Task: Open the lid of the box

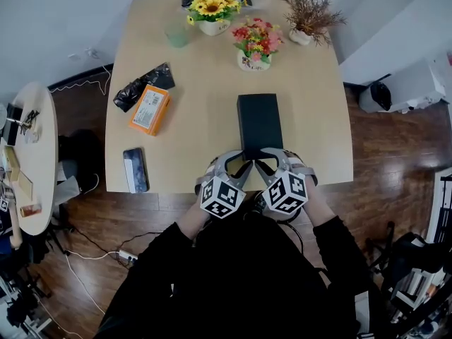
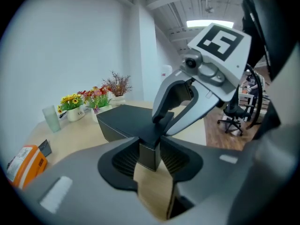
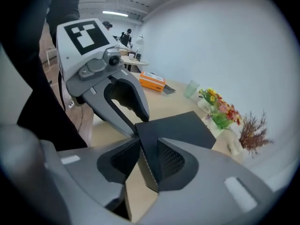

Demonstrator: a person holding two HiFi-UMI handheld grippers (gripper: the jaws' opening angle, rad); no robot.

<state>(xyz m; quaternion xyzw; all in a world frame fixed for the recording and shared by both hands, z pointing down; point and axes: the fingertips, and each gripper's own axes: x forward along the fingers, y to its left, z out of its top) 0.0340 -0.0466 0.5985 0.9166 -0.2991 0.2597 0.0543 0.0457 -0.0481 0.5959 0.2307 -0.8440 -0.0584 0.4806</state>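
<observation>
The box (image 1: 259, 122), a long matte black carton, lies at the middle of the tabletop (image 1: 198, 69) by its near edge, its long sides running from 12 to 6 o'clock and its short near end toward the person. A pot of red and pink flowers (image 1: 256, 42) stands off its 12 o'clock end, and an orange packet (image 1: 150, 109) lies well apart at 9 o'clock. The left tool (image 2: 150, 151) is clamped on the box's near left corner, with its ribbed pads pressing the two faces that meet there. The right tool (image 3: 149, 158) is closed the same way on the near right corner, so the two tools almost meet at the 6 o'clock end. The box looks like rigid card: stiff, light and smooth-skinned, probably with a slip-over lid (image 2: 123, 117) that fits snugly. Where lid meets base cannot be made out clearly. A corner grip suits stiff card, since the corners resist crushing better than the flat walls. The pads should sit high, on the lid's skirt only; otherwise the base is likely to rise with it. A tight fit may also hold by suction, so an even lift at both corners seems wise.
</observation>
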